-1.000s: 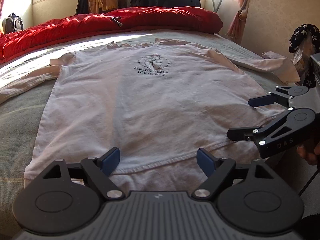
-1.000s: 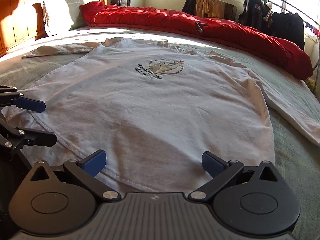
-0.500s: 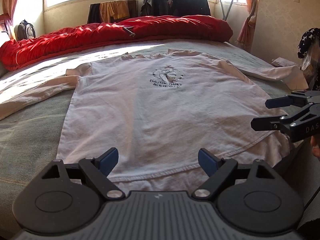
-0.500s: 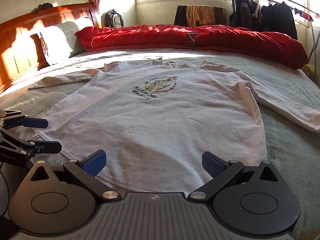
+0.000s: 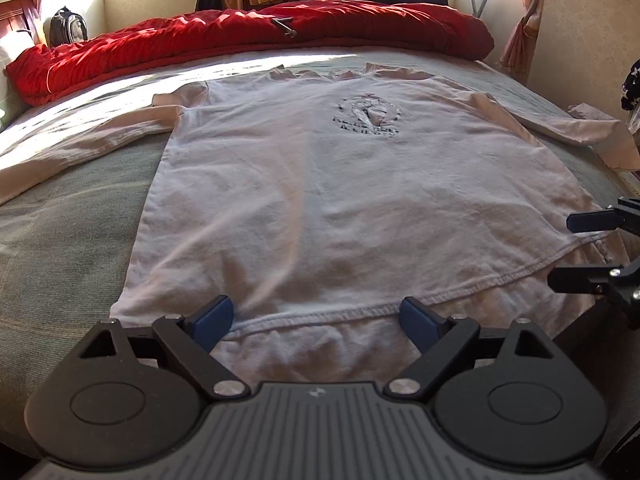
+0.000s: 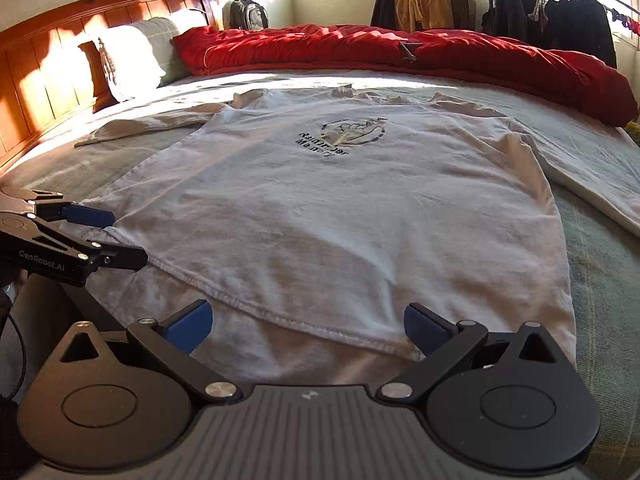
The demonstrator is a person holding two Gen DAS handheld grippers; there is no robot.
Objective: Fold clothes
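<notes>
A white long-sleeved shirt (image 5: pixel 340 200) (image 6: pixel 352 208) with a dark chest print lies flat, front up, on the bed, sleeves spread to both sides. My left gripper (image 5: pixel 320 316) hovers open over the bottom hem near its left corner, nothing between its blue pads. Over the hem further right, my right gripper (image 6: pixel 308 320) is open too. Each gripper shows in the other's view: the right gripper (image 5: pixel 560 252) at the right edge, the left gripper (image 6: pixel 124 236) at the left edge, both just above the hem.
A red duvet (image 5: pixel 256 44) (image 6: pixel 400 56) lies bunched along the far side of the bed. A pillow (image 6: pixel 136 56) and wooden headboard (image 6: pixel 48 64) stand at the left. Clothes hang on a rack (image 6: pixel 560 12) by the window. A backpack (image 6: pixel 248 12) sits in the corner.
Both grippers have shifted along the hem; the left wrist view has swung so the shirt sits more to the right, and the right gripper now lies further right there. Both stay open.
</notes>
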